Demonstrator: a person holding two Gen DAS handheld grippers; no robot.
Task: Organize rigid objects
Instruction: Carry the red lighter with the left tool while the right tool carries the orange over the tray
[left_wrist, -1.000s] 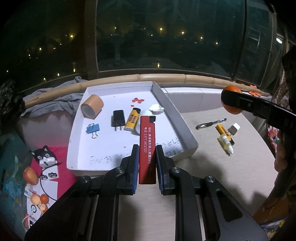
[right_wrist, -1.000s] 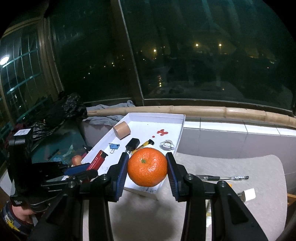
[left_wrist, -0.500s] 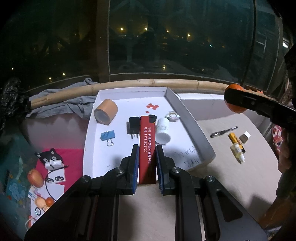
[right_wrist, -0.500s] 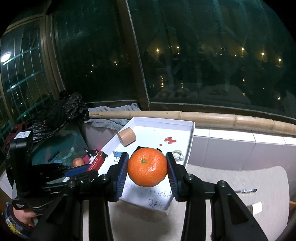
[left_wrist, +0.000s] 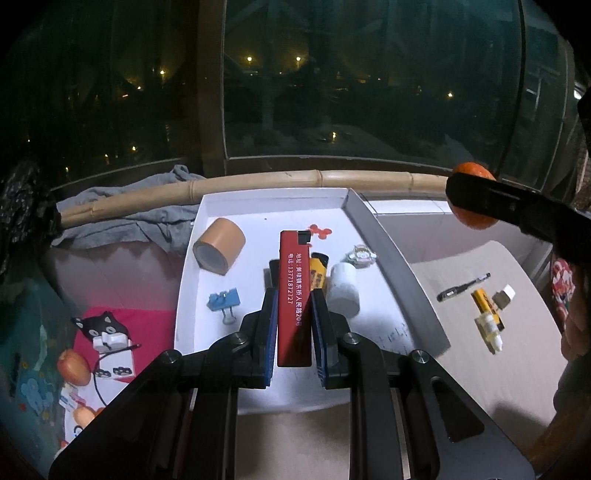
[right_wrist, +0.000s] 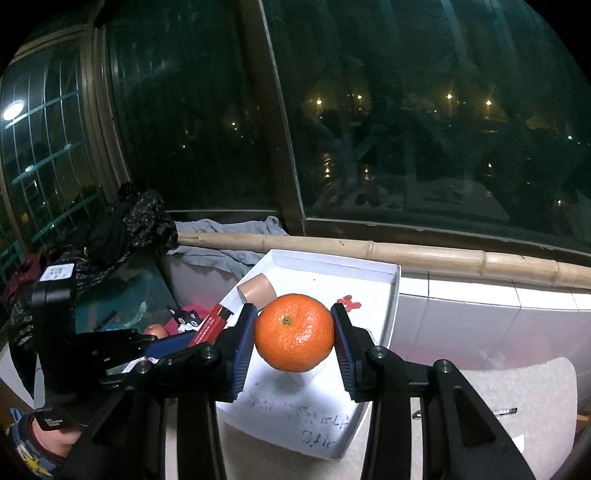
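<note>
Both tongs are carrying something over the near end of the white tray (left_wrist: 397, 266). Left gripper (left_wrist: 293, 325) is pinching a red lighter (left_wrist: 294, 295) between its blue pads, long side pointing forward, so the lighter is staying straight and easy to lay down flat. Right gripper (right_wrist: 294, 338) is squeezing an orange (right_wrist: 294, 332) at its widest part, which I think is keeping the round fruit from rolling out. Neither thing is touching the tray floor.

Under the tongs the near part of the tray is bare except for handwriting, so this is probably the best room for setting things down. Further in, a blue binder clip (left_wrist: 223, 301), a white bottle (left_wrist: 344, 288), a yellow lighter (left_wrist: 318, 271) and a black plug, mostly hidden behind the red lighter, are lying close together. A roll of brown tape (left_wrist: 218, 251) is sitting near the left wall. The raised walls are asking for a lowering from above, not a slide.

Outside the tray, on the table at the right, a pen (left_wrist: 463, 287) and small yellow bottles (left_wrist: 487, 314) are waiting. Behind the tray a bamboo pole (left_wrist: 258, 181) is running along the window.
</note>
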